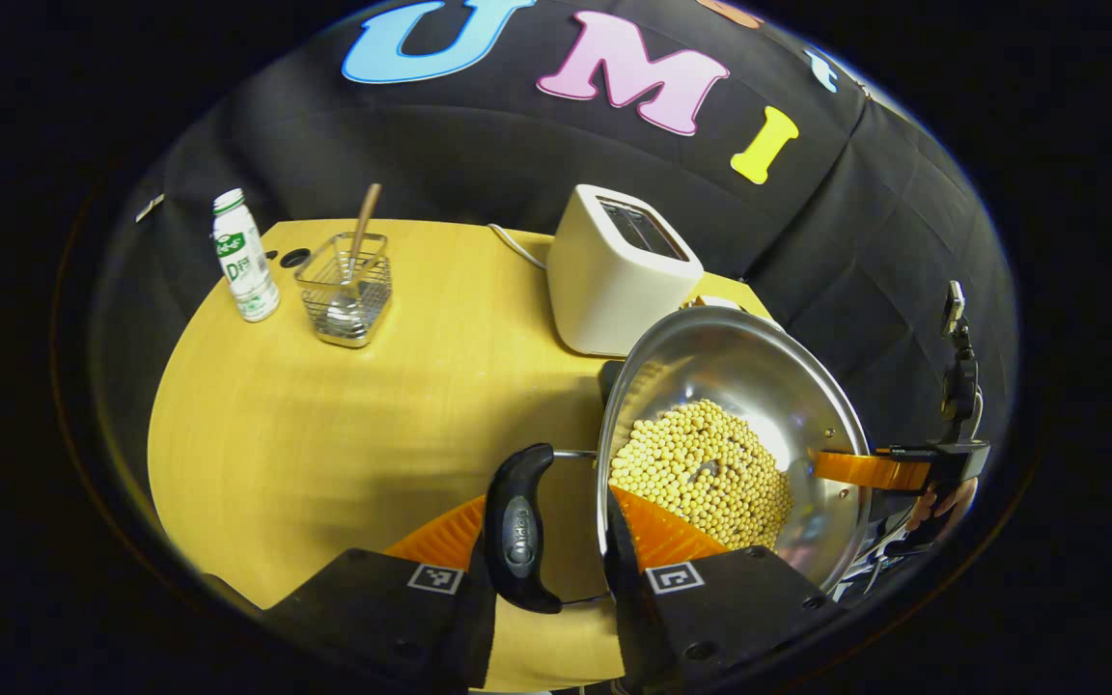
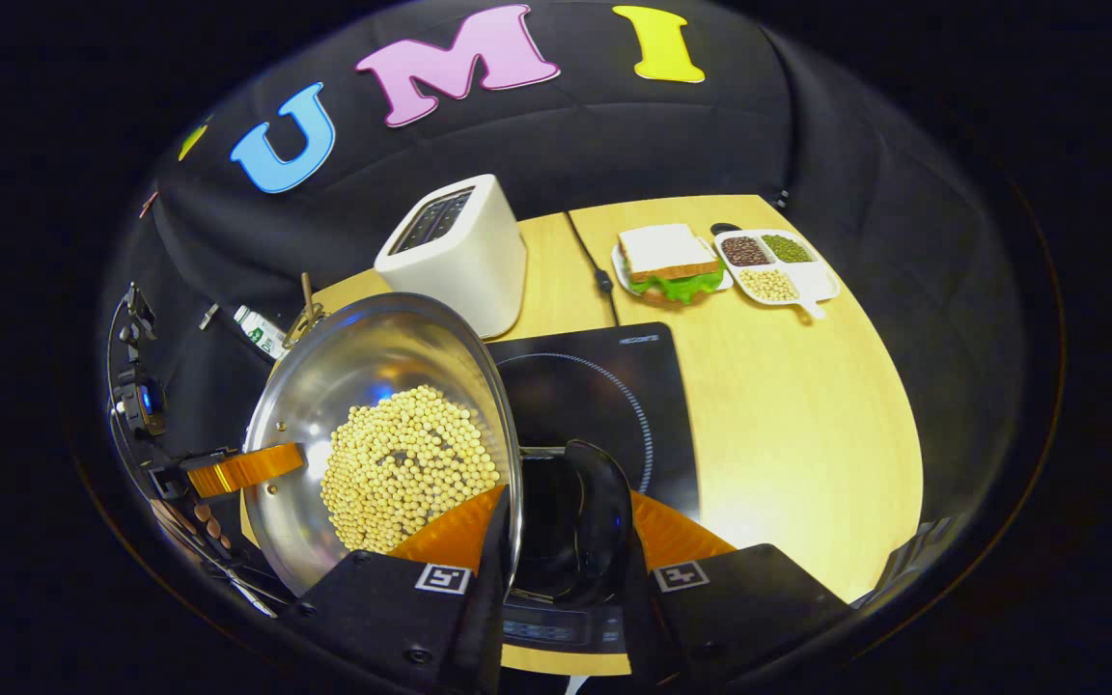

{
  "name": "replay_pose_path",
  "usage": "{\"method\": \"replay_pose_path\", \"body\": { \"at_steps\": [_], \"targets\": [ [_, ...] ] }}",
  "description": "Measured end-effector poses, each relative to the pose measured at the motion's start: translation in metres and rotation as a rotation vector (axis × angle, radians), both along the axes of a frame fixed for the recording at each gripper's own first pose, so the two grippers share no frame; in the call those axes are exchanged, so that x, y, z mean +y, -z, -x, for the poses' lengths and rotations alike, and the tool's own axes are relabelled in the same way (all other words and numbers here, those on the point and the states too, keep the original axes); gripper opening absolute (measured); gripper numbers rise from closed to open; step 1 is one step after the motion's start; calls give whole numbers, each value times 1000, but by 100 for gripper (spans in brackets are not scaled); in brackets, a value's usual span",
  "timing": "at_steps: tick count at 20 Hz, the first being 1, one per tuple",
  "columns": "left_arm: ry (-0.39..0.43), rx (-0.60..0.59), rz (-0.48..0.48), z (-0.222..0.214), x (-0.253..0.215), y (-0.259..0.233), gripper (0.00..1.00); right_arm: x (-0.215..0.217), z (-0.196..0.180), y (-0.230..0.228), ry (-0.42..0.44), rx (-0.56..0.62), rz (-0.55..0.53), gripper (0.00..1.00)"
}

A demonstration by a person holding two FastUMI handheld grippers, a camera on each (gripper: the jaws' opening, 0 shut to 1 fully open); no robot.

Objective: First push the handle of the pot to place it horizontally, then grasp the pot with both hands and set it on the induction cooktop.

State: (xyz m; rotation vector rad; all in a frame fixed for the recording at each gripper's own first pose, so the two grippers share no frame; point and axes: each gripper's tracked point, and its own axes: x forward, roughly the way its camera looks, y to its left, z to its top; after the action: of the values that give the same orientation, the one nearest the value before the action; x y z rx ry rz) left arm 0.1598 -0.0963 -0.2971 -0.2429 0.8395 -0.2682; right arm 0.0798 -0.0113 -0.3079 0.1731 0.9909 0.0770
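Spillage is the risk — the shiny steel pot (image 1: 739,386) heaped with pale yellow beans (image 1: 701,468) hangs over the black glass induction cooktop (image 2: 604,396), carried by two black loop handles. Left gripper (image 1: 548,536) and right gripper (image 2: 568,531) each look clamped on one; uneven lowering would tip beans out, or a handle could slip.

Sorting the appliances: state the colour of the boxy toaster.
Cream-white boxy toaster with dark slots; left gripper view shows it best.
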Motion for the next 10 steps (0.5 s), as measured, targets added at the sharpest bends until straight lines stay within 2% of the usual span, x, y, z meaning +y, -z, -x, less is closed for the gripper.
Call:
{"method": "replay_pose_path", "body": {
  "at_steps": [6, 10],
  "targets": [
    [-10, 18, -9, -26, -53, 14, 54, -56, -26, 15, 8, 23, -8, 53],
    [-22, 35, -17, -39, -69, 25, 54, -70, -40, 31, 8, 44, -18, 53]
  ]
}}
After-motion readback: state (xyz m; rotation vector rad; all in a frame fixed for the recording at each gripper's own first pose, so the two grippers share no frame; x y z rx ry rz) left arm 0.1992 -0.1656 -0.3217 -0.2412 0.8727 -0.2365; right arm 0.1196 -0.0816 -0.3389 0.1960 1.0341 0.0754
